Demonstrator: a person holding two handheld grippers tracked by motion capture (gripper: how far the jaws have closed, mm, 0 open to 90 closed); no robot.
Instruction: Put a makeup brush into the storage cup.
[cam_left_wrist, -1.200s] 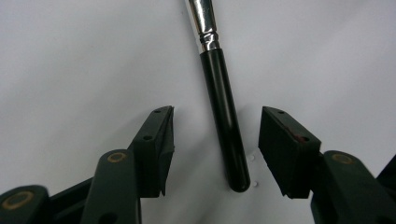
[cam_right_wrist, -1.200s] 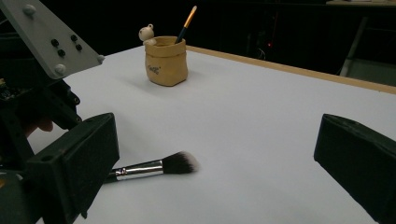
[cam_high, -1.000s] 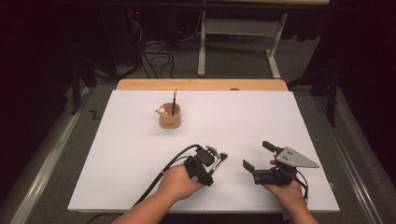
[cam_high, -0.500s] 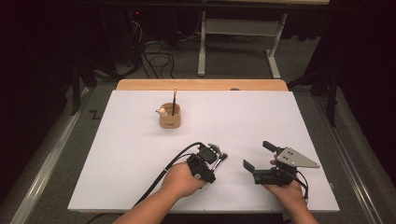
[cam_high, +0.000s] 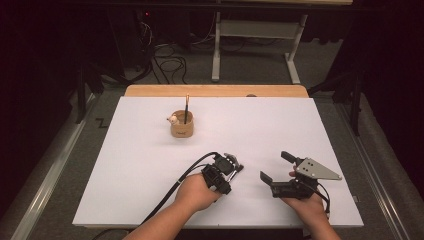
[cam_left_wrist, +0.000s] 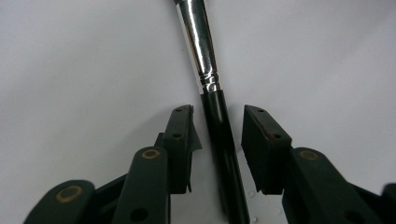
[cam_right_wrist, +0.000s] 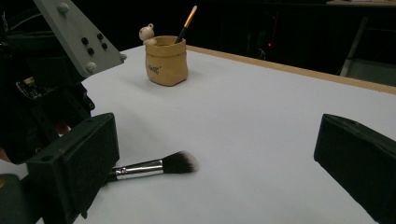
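Now left hand-held gripper (cam_left_wrist: 217, 116) has been closing w/ brush (cam_left_wrist: 219, 135) between, not touching; right hand-held gripper (cam_high: 276, 166) open.

We see a brush (cam_left_wrist: 219, 135) with a glossy black handle and shiny metal ferrule on a smooth, matt white surface (cam_high: 280, 125).

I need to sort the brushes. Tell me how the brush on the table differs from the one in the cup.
The makeup brush lies flat on the table; the thin brush stands tilted in the cup. The makeup brush has a silver collar and fluffy head; the thin brush shows an orange handle.
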